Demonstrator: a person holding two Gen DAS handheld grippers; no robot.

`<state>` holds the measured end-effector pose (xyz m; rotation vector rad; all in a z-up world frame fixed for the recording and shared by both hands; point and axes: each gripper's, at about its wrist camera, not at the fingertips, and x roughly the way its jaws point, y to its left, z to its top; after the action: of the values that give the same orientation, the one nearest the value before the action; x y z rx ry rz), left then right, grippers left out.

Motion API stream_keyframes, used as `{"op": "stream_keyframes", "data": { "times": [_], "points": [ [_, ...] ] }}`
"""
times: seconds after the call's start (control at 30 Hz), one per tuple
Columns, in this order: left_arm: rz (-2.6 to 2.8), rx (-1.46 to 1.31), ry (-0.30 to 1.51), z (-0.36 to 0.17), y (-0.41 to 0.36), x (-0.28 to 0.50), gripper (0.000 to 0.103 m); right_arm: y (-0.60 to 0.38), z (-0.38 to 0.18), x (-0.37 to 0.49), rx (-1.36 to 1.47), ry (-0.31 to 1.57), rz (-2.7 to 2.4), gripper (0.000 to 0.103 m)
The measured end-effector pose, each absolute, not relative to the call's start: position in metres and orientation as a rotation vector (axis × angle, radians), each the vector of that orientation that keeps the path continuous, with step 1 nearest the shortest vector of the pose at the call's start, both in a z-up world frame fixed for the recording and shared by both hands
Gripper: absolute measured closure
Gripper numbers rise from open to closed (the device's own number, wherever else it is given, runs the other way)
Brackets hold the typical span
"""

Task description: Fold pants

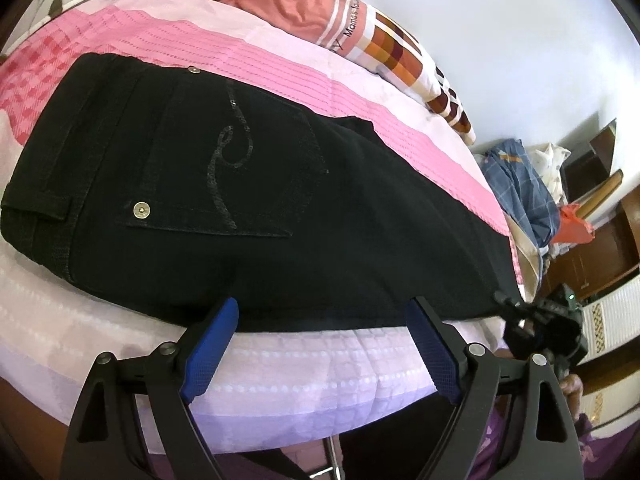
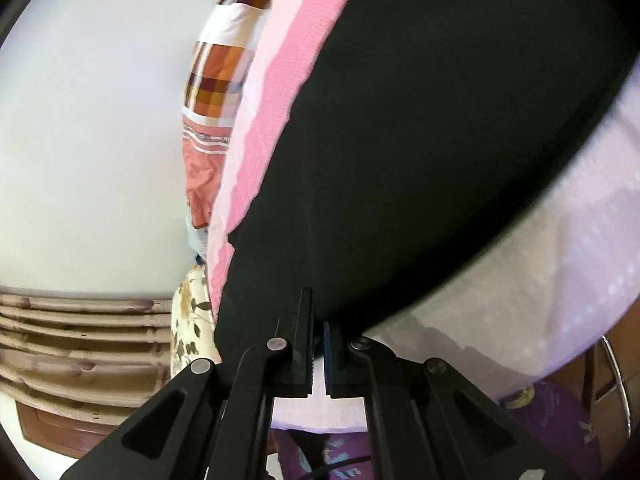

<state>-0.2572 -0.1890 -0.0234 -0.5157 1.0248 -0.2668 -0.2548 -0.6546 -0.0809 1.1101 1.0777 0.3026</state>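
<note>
Right wrist, right tongs (image 2: 318, 320) clamped on black pants (image 2: 440, 140) hem

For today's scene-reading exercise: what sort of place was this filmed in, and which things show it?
Most likely a bedroom at home. Black denim pants lie on a pink and white bedspread, a crumpled orange patchwork quilt sits behind, and brown wooden furniture stands beside it.
</note>
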Motion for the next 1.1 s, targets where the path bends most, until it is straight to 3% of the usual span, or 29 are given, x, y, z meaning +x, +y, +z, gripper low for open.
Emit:
{"op": "stream_keyframes", "data": {
  "times": [0.17, 0.37, 0.43, 0.5, 0.53, 0.63, 0.8, 0.97, 1.1],
  "points": [
    [-0.267, -0.482, 1.034, -0.023, -0.192, -0.257, 0.017, -0.658, -0.099, -0.254, 1.179, 1.109, 0.285, 0.099],
    [-0.25, -0.471, 1.015, -0.017, -0.188, -0.257, 0.017, -0.652, -0.085, -0.251, 1.19, 1.088, 0.346, 0.063],
    [-0.243, -0.472, 1.008, -0.016, -0.183, -0.257, 0.017, -0.651, -0.084, -0.249, 1.161, 1.082, 0.345, 0.063],
    [-0.234, -0.481, 1.001, -0.016, -0.178, -0.256, 0.017, -0.655, -0.088, -0.25, 1.151, 1.086, 0.31, 0.081],
    [-0.227, -0.482, 0.999, -0.017, -0.175, -0.256, 0.017, -0.658, -0.091, -0.251, 1.135, 1.106, 0.275, 0.097],
    [-0.231, -0.507, 1.008, -0.023, -0.168, -0.255, 0.017, -0.668, -0.099, -0.259, 1.202, 1.097, 0.272, 0.099],
    [-0.222, -0.504, 1.014, -0.016, -0.159, -0.257, 0.017, -0.662, -0.087, -0.267, 1.227, 1.182, 0.317, 0.089],
    [-0.186, -0.597, 0.953, -0.002, -0.129, -0.268, 0.017, -0.591, -0.048, -0.247, 1.1, 1.227, 0.679, 0.067],
    [-0.123, -0.638, 0.948, -0.005, -0.104, -0.27, 0.016, -0.528, -0.059, -0.218, 1.082, 1.327, 0.774, 0.065]
  ]
}}
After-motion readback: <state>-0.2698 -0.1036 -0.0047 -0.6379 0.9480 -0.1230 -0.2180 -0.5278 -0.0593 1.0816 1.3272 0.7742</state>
